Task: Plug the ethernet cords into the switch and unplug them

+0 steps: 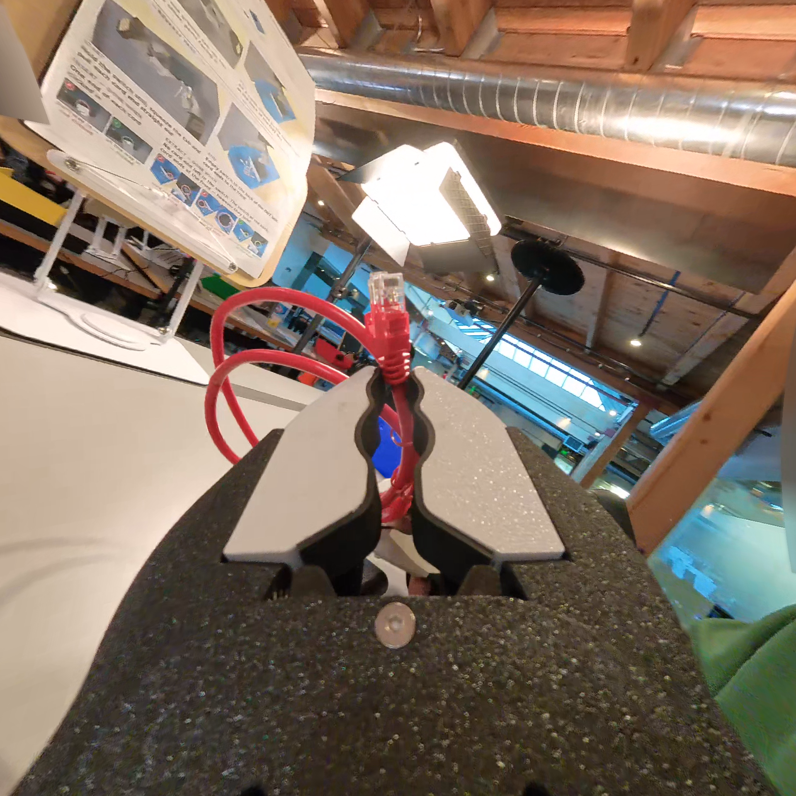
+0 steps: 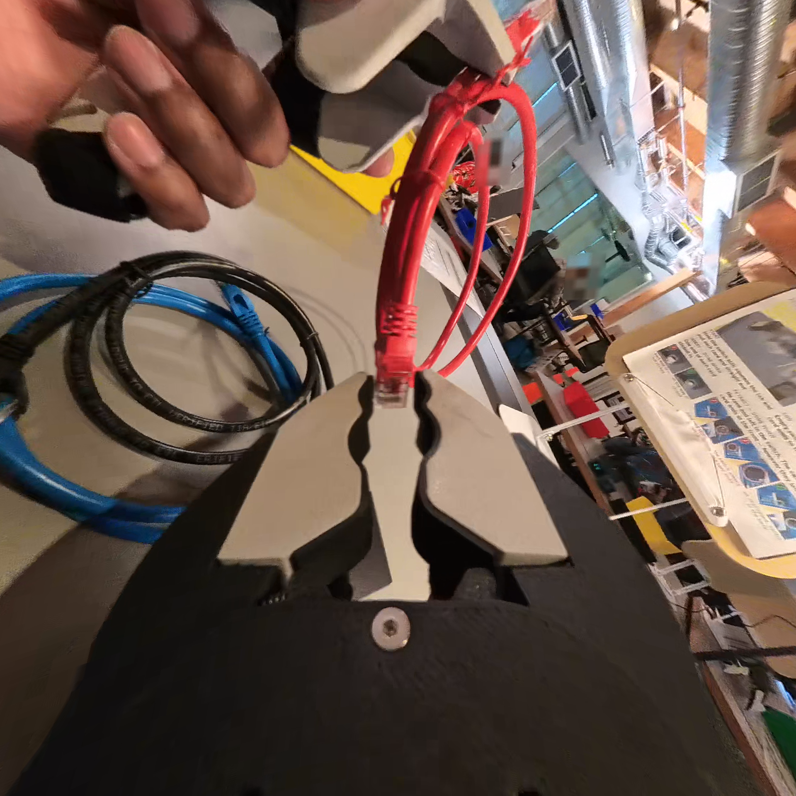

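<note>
My left gripper [image 1: 394,379] was clenched on the red ethernet cord [image 1: 402,430], just below one plug [image 1: 386,293], which pointed up past the fingertips. My right gripper [image 2: 393,390] pinched the other clear plug [image 2: 391,394] of the same cord at its tips. The red loops hung between them. On the white table [image 2: 267,241] lay a blue cord [image 2: 56,486] and a black cord [image 2: 206,413], coiled together. I could not see the switch.

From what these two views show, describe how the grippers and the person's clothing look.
Both the left gripper and right gripper have black speckled foam-like bodies, each with one silver screw. Their fingers are flat light-grey plates with wavy black inner edges. A green sleeve shows at the left view's edge.
</note>
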